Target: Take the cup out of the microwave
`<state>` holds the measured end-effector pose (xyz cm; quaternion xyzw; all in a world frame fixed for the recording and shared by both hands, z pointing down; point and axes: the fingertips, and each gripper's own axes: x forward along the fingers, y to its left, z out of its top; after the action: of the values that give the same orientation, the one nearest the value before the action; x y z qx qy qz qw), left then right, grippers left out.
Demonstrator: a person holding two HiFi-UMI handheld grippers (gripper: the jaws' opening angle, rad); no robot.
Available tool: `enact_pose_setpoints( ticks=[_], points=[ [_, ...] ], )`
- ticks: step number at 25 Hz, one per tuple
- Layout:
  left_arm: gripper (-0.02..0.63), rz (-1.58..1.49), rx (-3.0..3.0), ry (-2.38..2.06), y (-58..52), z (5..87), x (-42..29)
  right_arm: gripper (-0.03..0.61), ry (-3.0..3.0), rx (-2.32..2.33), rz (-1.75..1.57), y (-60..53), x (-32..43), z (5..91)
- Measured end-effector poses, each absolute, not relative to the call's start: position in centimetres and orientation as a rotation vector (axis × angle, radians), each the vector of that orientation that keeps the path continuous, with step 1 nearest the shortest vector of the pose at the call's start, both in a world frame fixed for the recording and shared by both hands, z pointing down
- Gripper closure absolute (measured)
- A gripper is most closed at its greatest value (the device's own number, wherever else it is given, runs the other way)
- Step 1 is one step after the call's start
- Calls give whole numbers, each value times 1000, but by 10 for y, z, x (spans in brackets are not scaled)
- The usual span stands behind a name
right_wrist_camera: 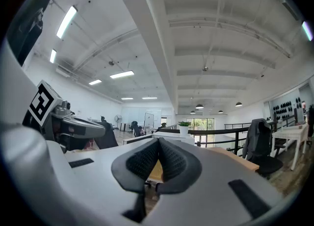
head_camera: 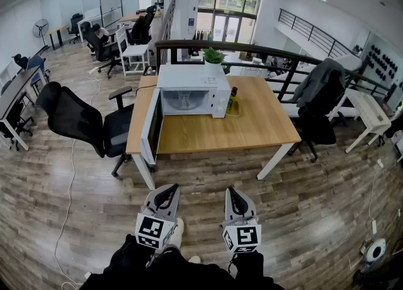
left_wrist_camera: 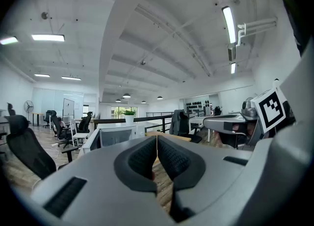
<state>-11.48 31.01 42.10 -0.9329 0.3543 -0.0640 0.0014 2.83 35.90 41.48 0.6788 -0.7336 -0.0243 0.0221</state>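
A white microwave (head_camera: 189, 90) stands on a wooden table (head_camera: 252, 131), and its door (head_camera: 151, 128) hangs open toward the table's front left corner. Something pale shows inside the lit cavity (head_camera: 184, 100), too small to make out as a cup. Both grippers are held low in front of the person, well short of the table. The left gripper (head_camera: 167, 189) is shut with nothing between its jaws, and so is the right gripper (head_camera: 233, 191). In the left gripper view the left gripper (left_wrist_camera: 156, 139) points toward the microwave (left_wrist_camera: 115, 134). The right gripper (right_wrist_camera: 158, 141) points level at the table.
A potted plant (head_camera: 214, 56) sits on the microwave, and a dark bottle (head_camera: 233, 94) stands on a tray at its right. A black office chair (head_camera: 82, 122) is left of the table. A chair draped with a jacket (head_camera: 318, 103) is at its right. A dark railing (head_camera: 264, 53) runs behind.
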Motion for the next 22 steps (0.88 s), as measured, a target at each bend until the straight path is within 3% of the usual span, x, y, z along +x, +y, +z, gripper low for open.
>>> enact_pose_setpoints(
  ticks=[22],
  points=[
    [588,-268,-2956,1142,218,439,-103,563,-2306,2072,6,260,38,432]
  ],
)
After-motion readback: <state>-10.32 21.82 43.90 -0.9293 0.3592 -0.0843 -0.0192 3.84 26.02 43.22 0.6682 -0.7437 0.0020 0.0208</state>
